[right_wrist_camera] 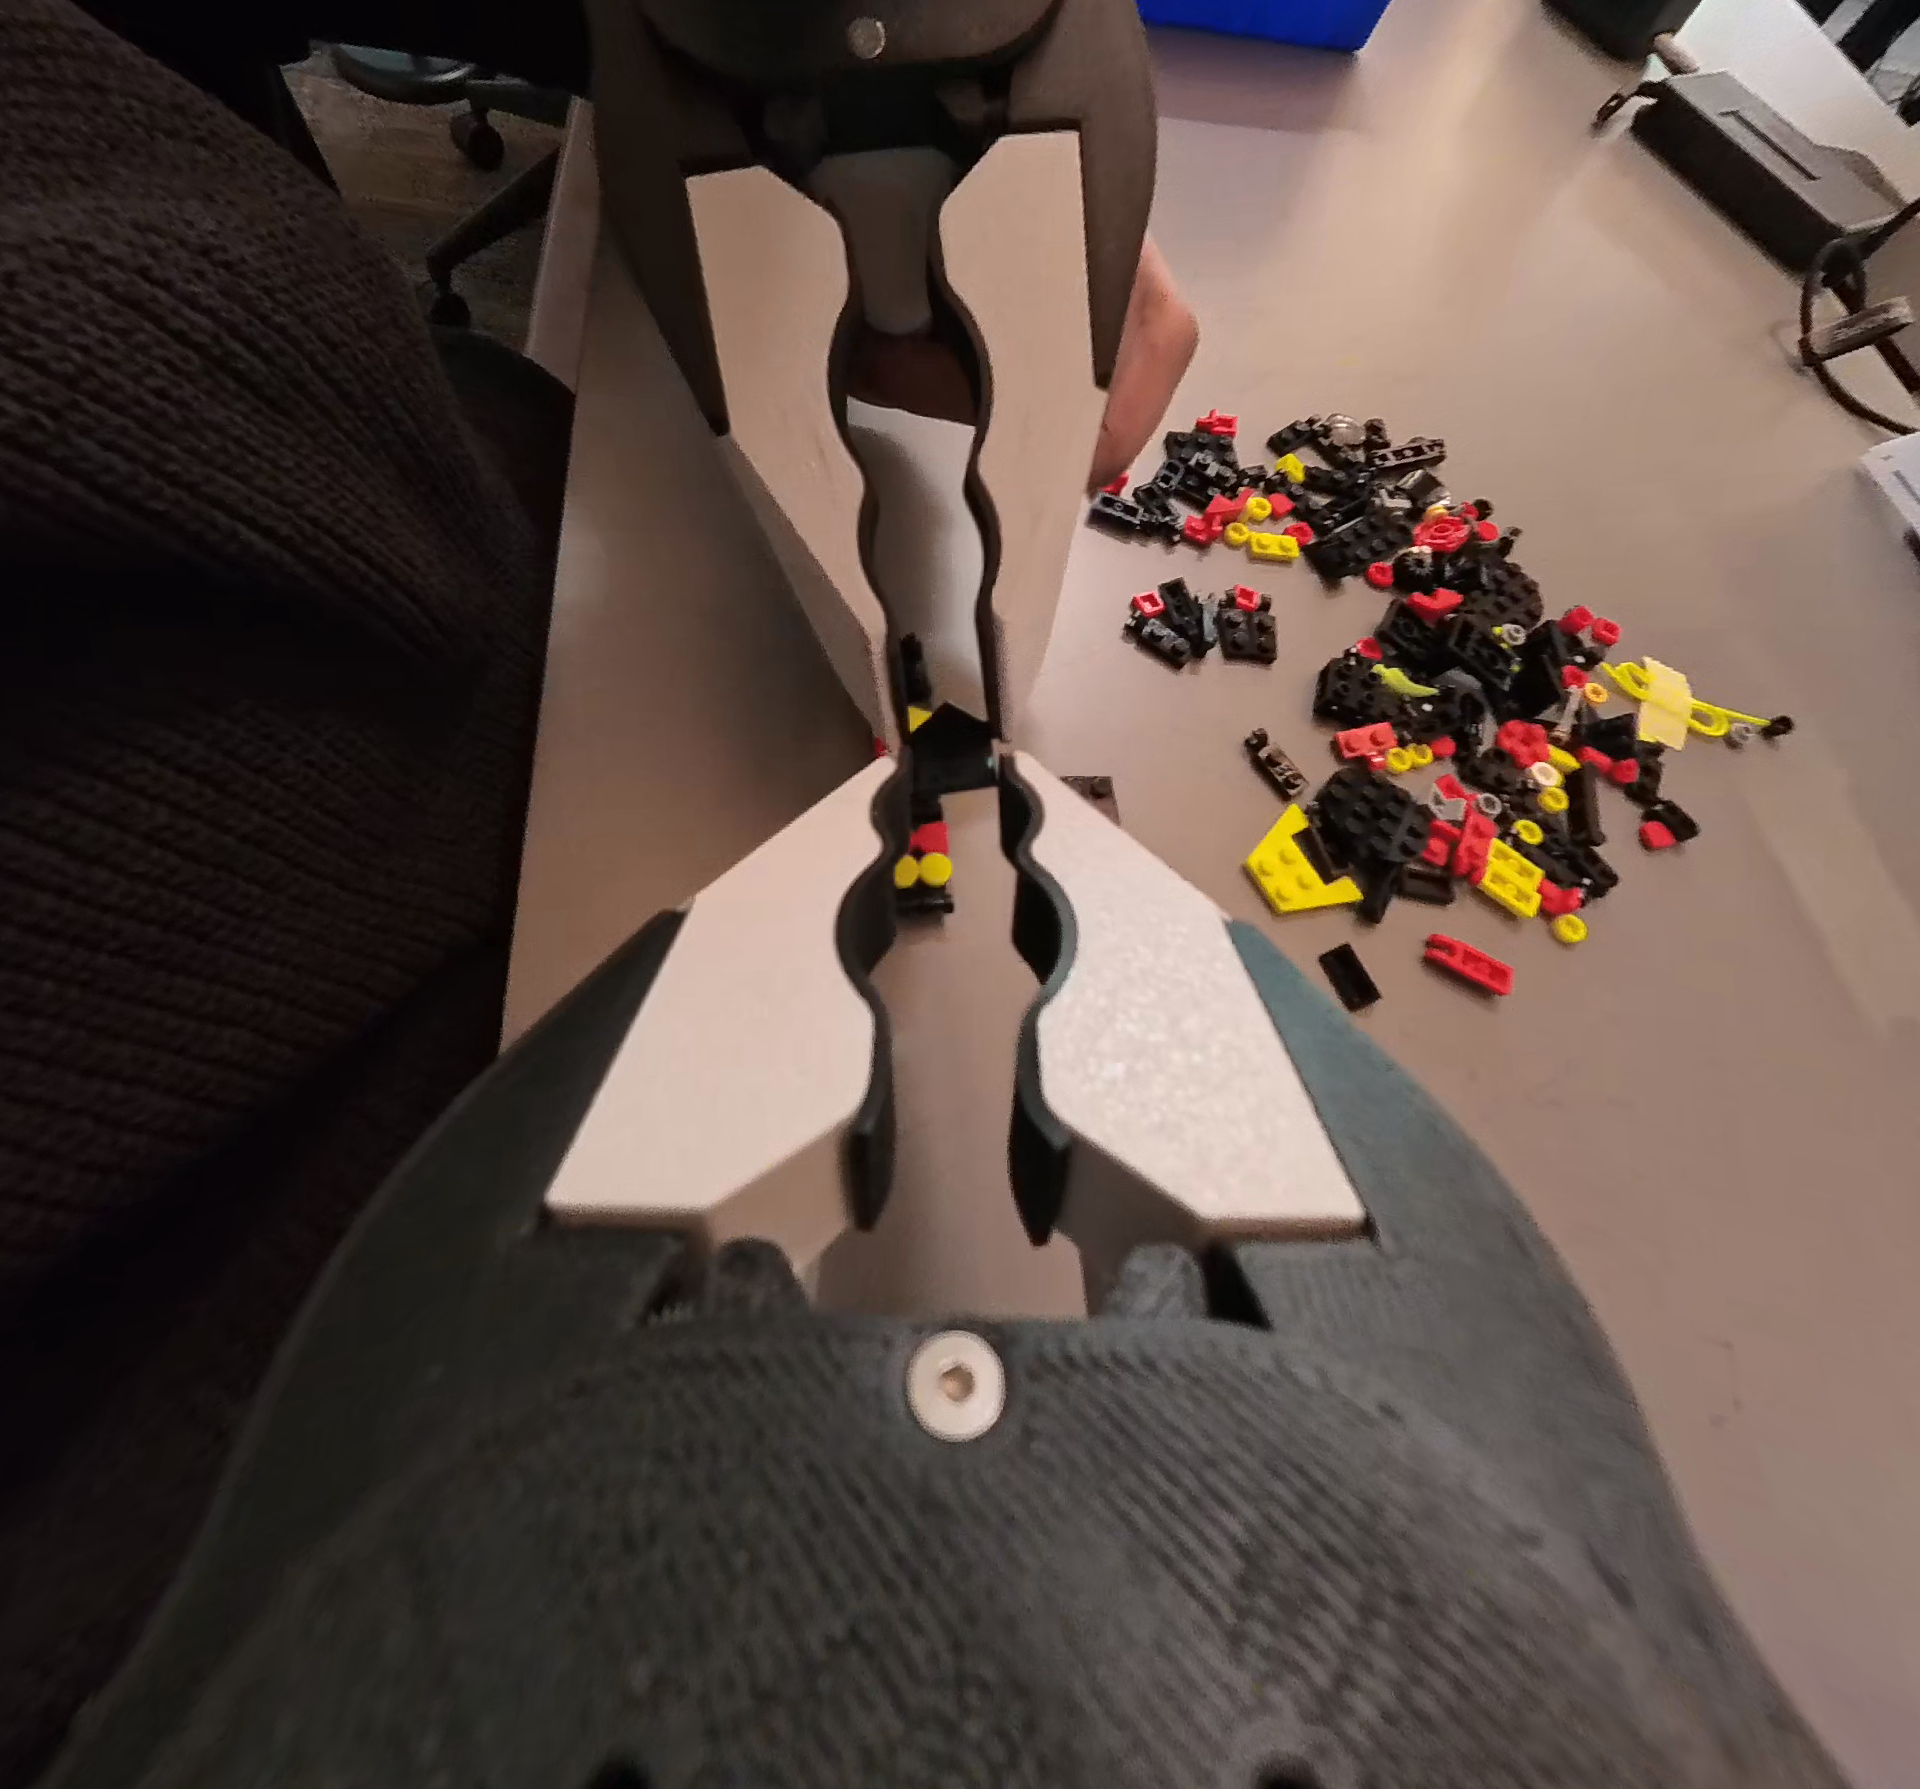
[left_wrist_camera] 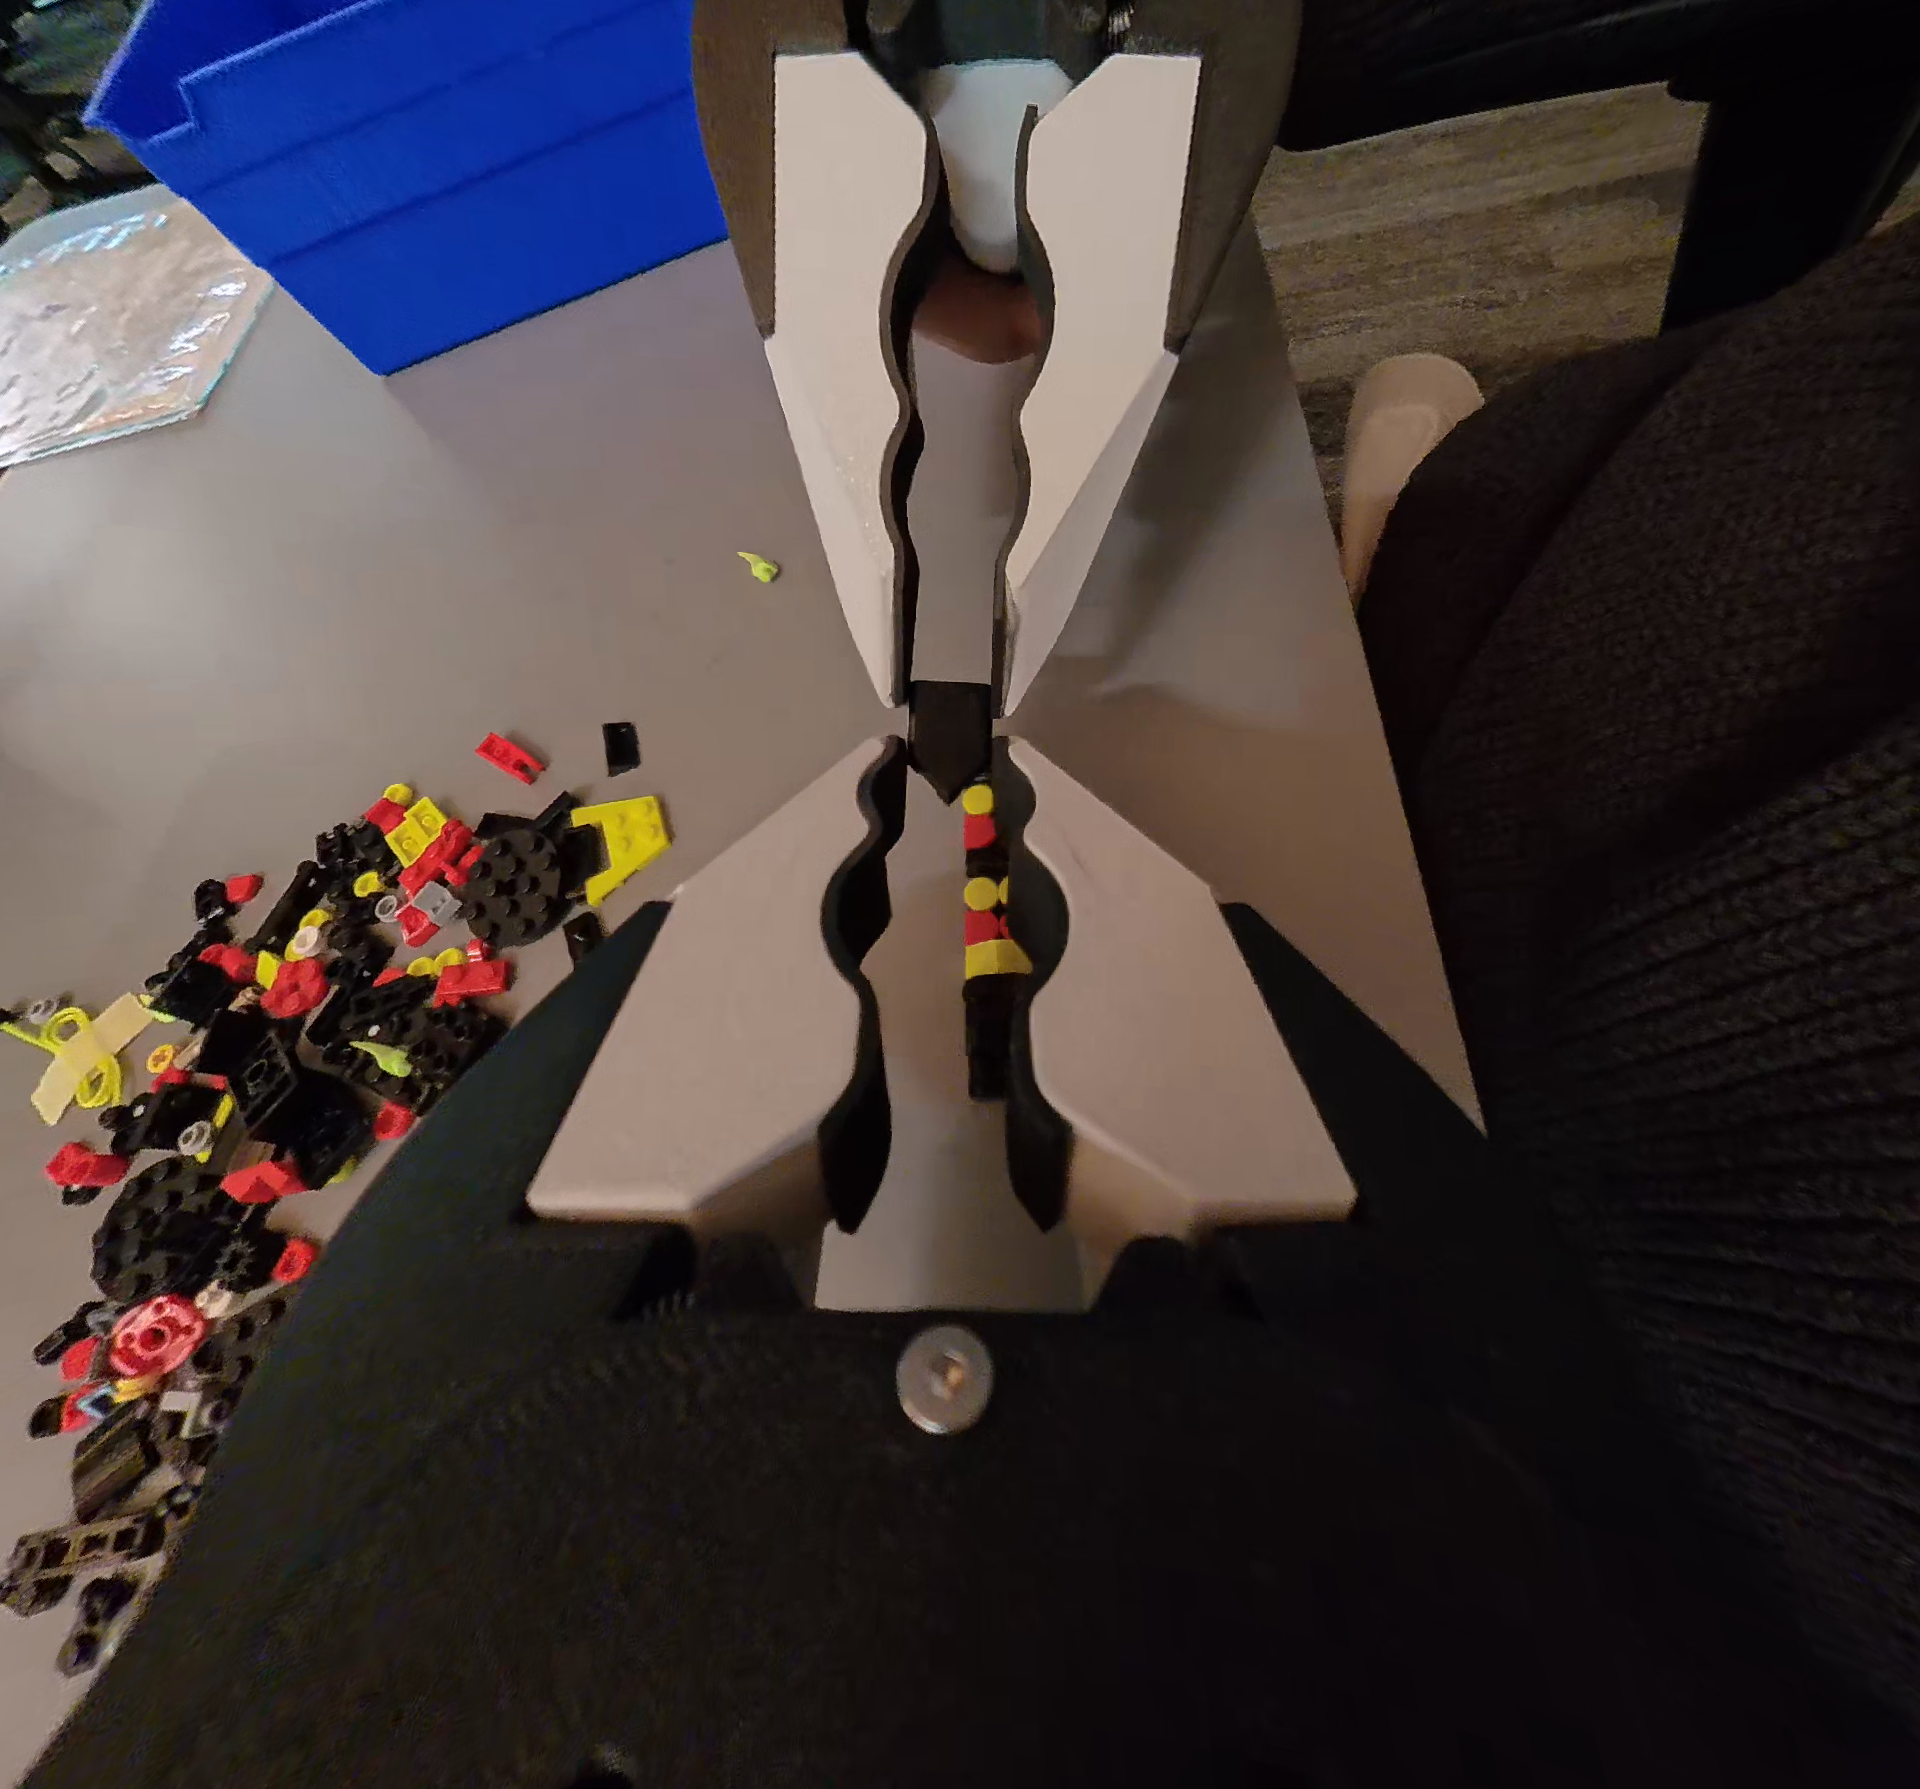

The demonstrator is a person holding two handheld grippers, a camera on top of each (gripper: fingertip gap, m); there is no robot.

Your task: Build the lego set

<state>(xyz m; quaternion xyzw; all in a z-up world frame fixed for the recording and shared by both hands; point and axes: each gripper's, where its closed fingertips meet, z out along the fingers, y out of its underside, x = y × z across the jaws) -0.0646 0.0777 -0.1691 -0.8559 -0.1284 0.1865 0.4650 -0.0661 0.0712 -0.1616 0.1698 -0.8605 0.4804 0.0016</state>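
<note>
My two grippers meet tip to tip above the grey table [left_wrist_camera: 416, 544], near its edge. My left gripper [left_wrist_camera: 948, 747] is nearly closed on a long, narrow black, red and yellow lego assembly [left_wrist_camera: 982, 908], which lies against its right finger. My right gripper [right_wrist_camera: 948, 768] is shut on a small black wedge piece [right_wrist_camera: 948, 752] and holds it against the assembly [right_wrist_camera: 923, 856]. In the left wrist view the right gripper [left_wrist_camera: 951, 695] comes in from the top with the black piece [left_wrist_camera: 948, 731] at its tips. The left gripper [right_wrist_camera: 940, 731] faces me in the right wrist view.
A pile of loose black, red and yellow lego parts [left_wrist_camera: 312, 1012] [right_wrist_camera: 1455, 700] lies on the table beside the grippers. A blue bin [left_wrist_camera: 416, 129] and a clear plastic bag [left_wrist_camera: 104, 326] are farther back. A person's dark knitted clothing [left_wrist_camera: 1662, 804] is at the table edge. Less than 4 cm separates the two grippers' tips.
</note>
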